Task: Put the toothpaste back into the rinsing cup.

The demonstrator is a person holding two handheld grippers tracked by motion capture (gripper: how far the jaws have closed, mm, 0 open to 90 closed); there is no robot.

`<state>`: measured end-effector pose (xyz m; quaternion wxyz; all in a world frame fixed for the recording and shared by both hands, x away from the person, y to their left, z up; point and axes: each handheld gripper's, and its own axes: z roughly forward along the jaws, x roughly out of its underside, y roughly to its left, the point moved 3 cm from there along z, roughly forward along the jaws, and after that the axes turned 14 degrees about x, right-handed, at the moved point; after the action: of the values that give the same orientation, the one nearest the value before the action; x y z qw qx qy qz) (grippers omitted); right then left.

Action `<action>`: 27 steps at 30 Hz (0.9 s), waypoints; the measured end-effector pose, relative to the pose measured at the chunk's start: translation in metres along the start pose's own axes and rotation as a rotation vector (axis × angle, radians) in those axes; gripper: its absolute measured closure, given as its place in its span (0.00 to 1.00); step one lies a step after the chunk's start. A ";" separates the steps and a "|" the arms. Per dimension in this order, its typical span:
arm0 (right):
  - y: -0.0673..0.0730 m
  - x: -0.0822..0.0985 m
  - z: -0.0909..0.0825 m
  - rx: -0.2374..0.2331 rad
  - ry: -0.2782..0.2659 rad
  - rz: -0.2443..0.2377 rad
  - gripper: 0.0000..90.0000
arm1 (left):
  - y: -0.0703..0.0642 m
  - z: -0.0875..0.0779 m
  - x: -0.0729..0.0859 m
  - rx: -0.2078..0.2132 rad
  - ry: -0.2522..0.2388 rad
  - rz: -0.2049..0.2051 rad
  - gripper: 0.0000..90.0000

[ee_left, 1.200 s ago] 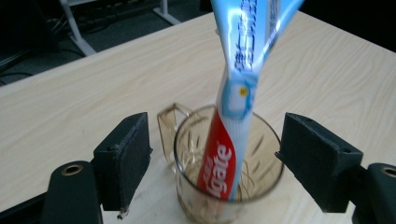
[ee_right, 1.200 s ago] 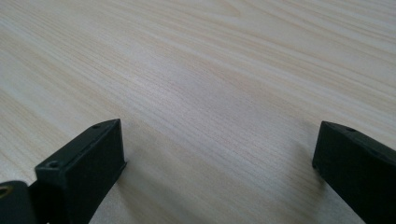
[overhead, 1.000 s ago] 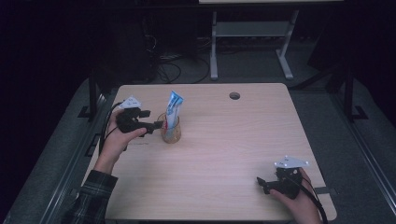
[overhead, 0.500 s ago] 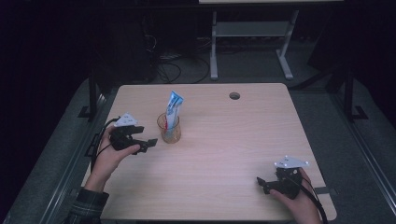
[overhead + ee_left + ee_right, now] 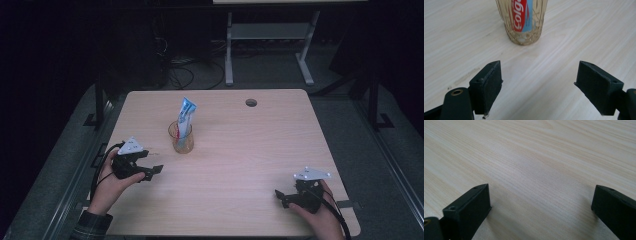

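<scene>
- Left gripper (image 5: 150,169) low over the desk (image 5: 240,150), near its left edge, jaws wide apart and empty, aimed at the glass cup (image 5: 181,137).
- Cup stands upright left of centre with the toothpaste tube (image 5: 186,114) in it, clear of the jaws.
- Right gripper (image 5: 281,196) near the front right corner, jaws spread wide, empty.

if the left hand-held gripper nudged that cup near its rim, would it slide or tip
Probably tip: the cup is tall and narrow, and the toothpaste tube stands well above its rim, so the weight likely sits high. Its smooth clear wall may slip between the open jaws.
</scene>
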<state>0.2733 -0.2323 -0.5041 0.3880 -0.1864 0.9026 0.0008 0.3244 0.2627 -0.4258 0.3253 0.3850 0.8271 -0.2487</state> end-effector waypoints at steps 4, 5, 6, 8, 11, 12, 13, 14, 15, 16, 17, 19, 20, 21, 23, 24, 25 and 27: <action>0.000 0.000 0.000 0.000 0.000 0.000 0.02 | -0.002 -0.001 0.011 -0.013 0.009 -0.002 0.22; 0.000 0.000 0.000 0.000 0.000 0.000 0.02 | -0.002 -0.001 0.014 -0.015 0.013 -0.006 0.22; 0.000 0.000 0.000 0.000 0.000 0.000 0.02 | -0.003 0.000 0.018 -0.018 0.014 -0.009 0.22; 0.000 0.000 0.000 0.000 0.000 0.000 0.02 | -0.003 0.000 0.025 -0.022 0.024 -0.020 0.22; 0.000 0.000 0.000 0.000 0.000 -0.001 0.02 | -0.003 0.000 0.034 -0.020 0.037 -0.034 0.22; 0.000 0.000 0.000 0.000 0.000 0.000 0.02 | -0.003 0.000 0.037 -0.020 0.043 -0.035 0.22; 0.000 0.000 0.000 0.000 0.000 -0.001 0.02 | -0.004 0.001 0.041 -0.020 0.043 -0.039 0.22; 0.000 0.000 0.000 0.000 0.000 0.000 0.02 | -0.004 0.001 0.044 -0.022 0.051 -0.045 0.22; 0.000 0.000 0.000 0.000 0.000 0.000 0.02 | -0.004 0.001 0.047 -0.026 0.055 -0.048 0.22; 0.000 0.000 0.000 0.000 0.000 0.000 0.02 | -0.005 0.001 0.050 -0.027 0.059 -0.055 0.22; 0.000 0.000 0.000 0.000 0.000 0.000 0.02 | -0.005 0.001 0.053 -0.028 0.063 -0.058 0.22; 0.000 0.000 0.000 0.000 0.000 0.000 0.02 | -0.006 0.001 0.058 -0.035 0.070 -0.066 0.22; 0.000 0.000 0.000 0.000 0.000 0.000 0.02 | -0.007 0.001 0.061 -0.039 0.072 -0.069 0.22; 0.000 0.000 0.000 0.000 0.000 0.000 0.02 | -0.007 0.000 0.064 -0.042 0.080 -0.069 0.22; 0.000 0.000 0.000 0.000 -0.001 0.000 0.02 | -0.008 0.000 0.069 -0.054 0.091 -0.069 0.21; 0.000 0.000 0.000 0.000 -0.001 0.000 0.02 | -0.008 0.000 0.071 -0.063 0.099 -0.068 0.21; 0.000 0.000 0.000 0.000 -0.001 0.000 0.02 | -0.008 0.000 0.074 -0.076 0.106 -0.068 0.21; 0.000 0.000 0.000 0.000 -0.001 -0.001 0.02 | -0.008 -0.001 0.077 -0.096 0.117 -0.069 0.21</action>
<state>0.2732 -0.2324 -0.5041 0.3884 -0.1870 0.9023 0.0007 0.2801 0.2956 -0.4805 0.2858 0.3541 0.8683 -0.1972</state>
